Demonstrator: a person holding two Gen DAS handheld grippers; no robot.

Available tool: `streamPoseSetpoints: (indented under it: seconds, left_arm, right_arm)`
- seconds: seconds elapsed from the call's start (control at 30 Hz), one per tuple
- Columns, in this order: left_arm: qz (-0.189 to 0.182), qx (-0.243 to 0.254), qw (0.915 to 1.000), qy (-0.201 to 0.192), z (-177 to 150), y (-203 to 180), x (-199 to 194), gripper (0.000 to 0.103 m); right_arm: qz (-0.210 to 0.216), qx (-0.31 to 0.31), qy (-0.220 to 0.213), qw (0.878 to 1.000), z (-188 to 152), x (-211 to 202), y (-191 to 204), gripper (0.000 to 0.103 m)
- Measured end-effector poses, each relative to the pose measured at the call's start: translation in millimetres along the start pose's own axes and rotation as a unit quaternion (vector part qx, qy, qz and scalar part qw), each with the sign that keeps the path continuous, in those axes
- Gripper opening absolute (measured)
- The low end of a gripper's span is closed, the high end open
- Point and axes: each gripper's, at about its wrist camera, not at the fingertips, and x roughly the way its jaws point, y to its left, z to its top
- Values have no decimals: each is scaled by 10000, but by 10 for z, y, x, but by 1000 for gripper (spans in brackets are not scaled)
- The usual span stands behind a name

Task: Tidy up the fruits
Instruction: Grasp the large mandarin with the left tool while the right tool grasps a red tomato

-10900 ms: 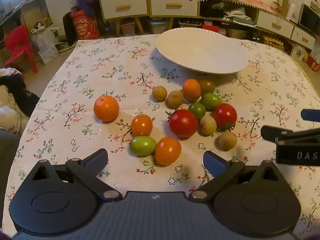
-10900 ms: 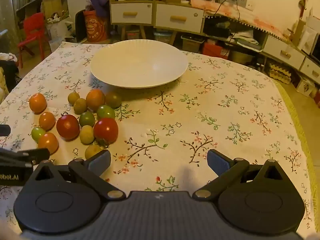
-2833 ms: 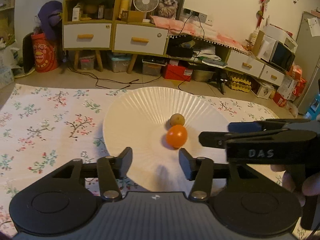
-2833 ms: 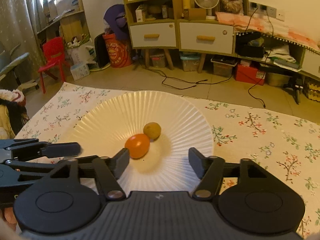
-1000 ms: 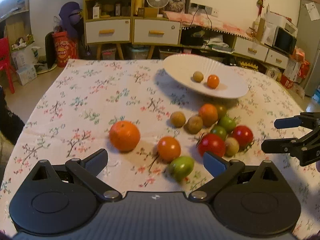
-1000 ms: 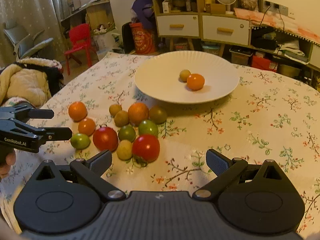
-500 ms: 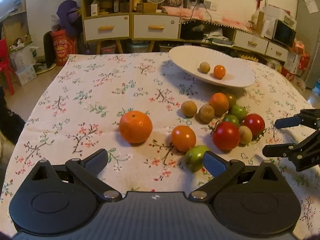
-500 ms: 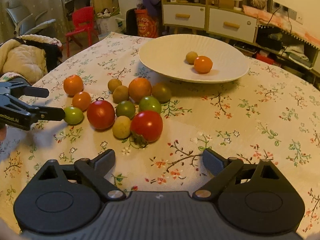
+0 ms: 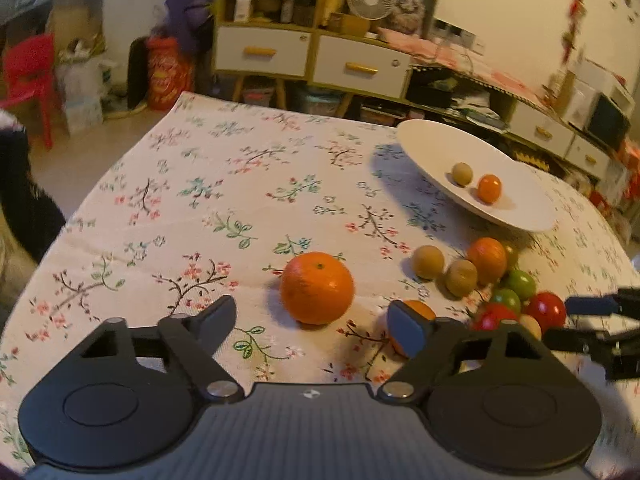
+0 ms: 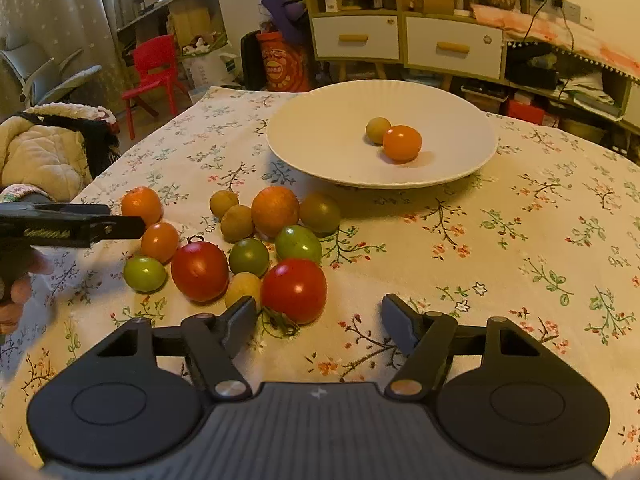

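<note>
A white plate at the back of the table holds an orange tomato and a small tan fruit. Several red, green, orange and tan fruits lie in a cluster in front of it. My left gripper is open, low over the cloth, with a large orange just ahead between its fingers. My right gripper is open, with a red tomato just ahead of its left finger. Each gripper shows at the edge of the other's view.
A floral cloth covers the table. Beyond the far edge stand a drawer cabinet, shelves, a red chair and floor clutter. A padded coat lies off the table's left side.
My left gripper has moved forward and left toward the large orange, which now sits between its fingers. My right gripper has closed in on the red tomato and narrowed a little.
</note>
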Motion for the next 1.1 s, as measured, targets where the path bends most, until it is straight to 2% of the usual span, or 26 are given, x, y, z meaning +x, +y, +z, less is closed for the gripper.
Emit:
streamPoseSetpoints:
  seconds: [0.13,0.33,0.5,0.77,1.0,1.1]
  left_arm:
    - [-4,-169,9999,31,11,30,59,73]
    - [-17,-76,10000,-12,33,-37,72,68]
    - [-4,24,10000,-30,50,-69,105,62]
    - [-7,58,10000,-54,70,-97,134,59]
    - [-65,95,9999,-65,72,-108,124,43]
    - [-102,83,9999,-56,73,-102,117,41]
  right_arm:
    - [-4,-39,-16,10000,10,17,16,61]
    - [0,-55,-20,10000,35,58,27,55]
    - [-25,-129,-41,9999,43,82,51,53]
    - [-50,-222,-58,9997,41,93,68,53]
    - [48,-274,19,9996,54,93,111,35]
    - [21,-327,50,9994,50,89,148,35]
